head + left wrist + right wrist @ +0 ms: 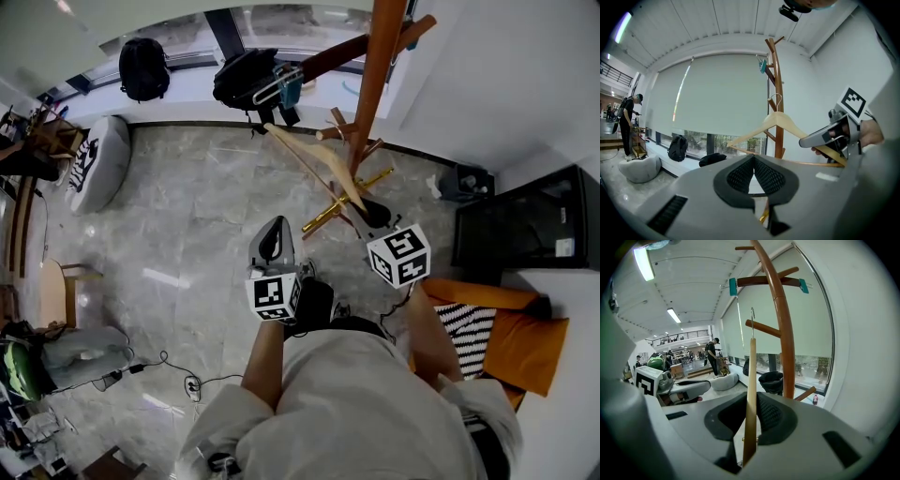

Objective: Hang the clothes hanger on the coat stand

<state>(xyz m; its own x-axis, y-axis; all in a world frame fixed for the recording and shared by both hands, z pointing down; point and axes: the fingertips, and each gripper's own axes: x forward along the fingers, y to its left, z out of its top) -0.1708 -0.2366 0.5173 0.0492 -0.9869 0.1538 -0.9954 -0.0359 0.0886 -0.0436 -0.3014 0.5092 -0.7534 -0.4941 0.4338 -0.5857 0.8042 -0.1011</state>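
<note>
Clamping hanger, per own view: right gripper.

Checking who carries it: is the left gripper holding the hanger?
No, the left gripper has its jaws together with nothing between them; the hanger is clamped in the right gripper.

the coat stand runs off the head view's top edge.

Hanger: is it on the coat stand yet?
Not yet, it seems. Done: the right gripper has the wooden hanger clamped. In hand: its hook is held up beside the pegs of the coat stand. Still to do: setting the hook over a peg and letting go.
</note>
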